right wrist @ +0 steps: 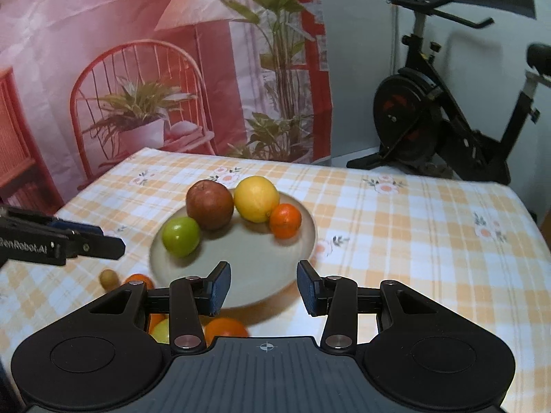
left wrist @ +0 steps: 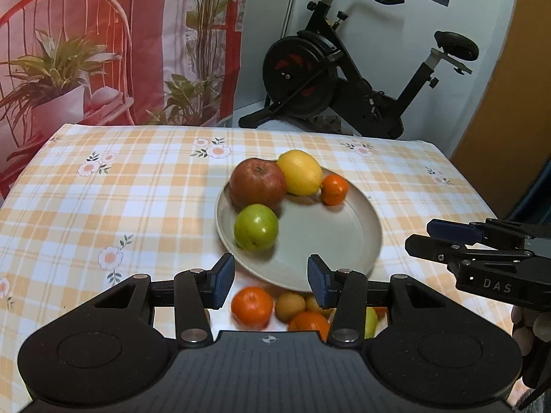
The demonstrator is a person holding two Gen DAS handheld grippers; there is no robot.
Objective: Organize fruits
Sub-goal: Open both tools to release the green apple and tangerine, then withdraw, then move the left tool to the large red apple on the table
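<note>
A beige plate (left wrist: 327, 234) (right wrist: 248, 265) on the checked tablecloth holds a red apple (left wrist: 256, 182) (right wrist: 210, 203), a lemon (left wrist: 299, 176) (right wrist: 256, 199), a small orange (left wrist: 334, 189) (right wrist: 285, 220) and a green apple (left wrist: 256, 227) (right wrist: 180, 235). Loose fruit lies near the plate's front rim: an orange (left wrist: 251, 307) (right wrist: 225, 328), a kiwi (left wrist: 291, 306) (right wrist: 108, 278) and others partly hidden by the gripper bodies. My left gripper (left wrist: 272, 275) (right wrist: 110, 241) hovers open above the near rim, nothing between its pads. My right gripper (right wrist: 263, 287) (left wrist: 418, 237) is open and empty too, to the right of the plate.
The table (left wrist: 103, 189) carries an orange-and-white floral cloth. Behind it hangs a printed backdrop (left wrist: 103, 51) with a red chair and plants. A black exercise bike (left wrist: 344, 79) (right wrist: 447, 120) stands at the back right. A person's hand (left wrist: 530, 327) holds the right gripper.
</note>
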